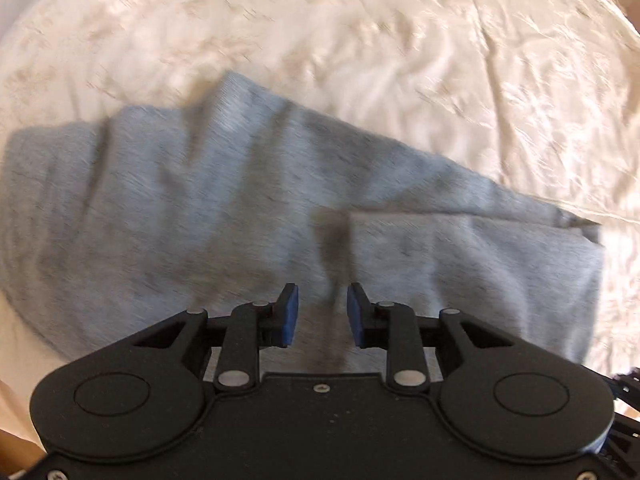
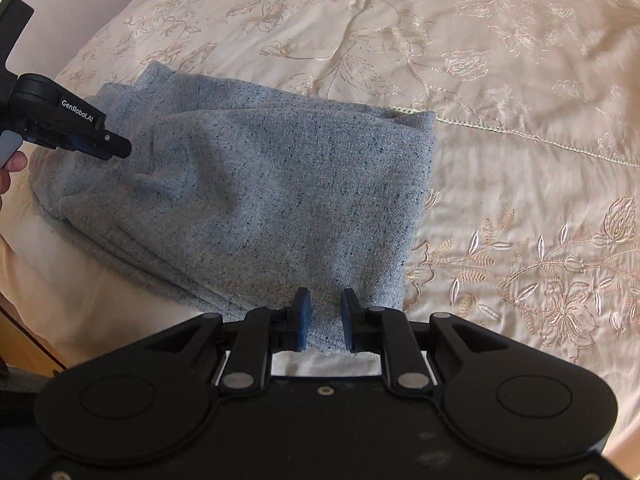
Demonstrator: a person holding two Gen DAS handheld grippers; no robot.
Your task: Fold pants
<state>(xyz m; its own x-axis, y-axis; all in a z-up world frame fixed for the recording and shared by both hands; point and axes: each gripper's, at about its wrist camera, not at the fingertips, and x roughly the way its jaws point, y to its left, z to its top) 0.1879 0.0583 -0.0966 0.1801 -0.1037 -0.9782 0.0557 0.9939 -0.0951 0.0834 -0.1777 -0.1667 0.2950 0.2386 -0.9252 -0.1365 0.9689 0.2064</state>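
Note:
The grey speckled pants [image 2: 256,200] lie folded into a thick stack on the cream embroidered bedspread [image 2: 500,100]. In the left wrist view the pants [image 1: 224,208] fill the middle, blurred by motion. My left gripper [image 1: 322,312] hovers over the pants with its blue pads apart and nothing between them. It also shows in the right wrist view [image 2: 116,148] at the stack's left side. My right gripper [image 2: 325,316] is open and empty over the near corner of the stack.
The bedspread [image 1: 440,60] stretches far and right of the pants. The bed's near edge and a wooden floor strip [image 2: 28,340] lie at the lower left. A person's hand [image 2: 10,172] holds the left gripper.

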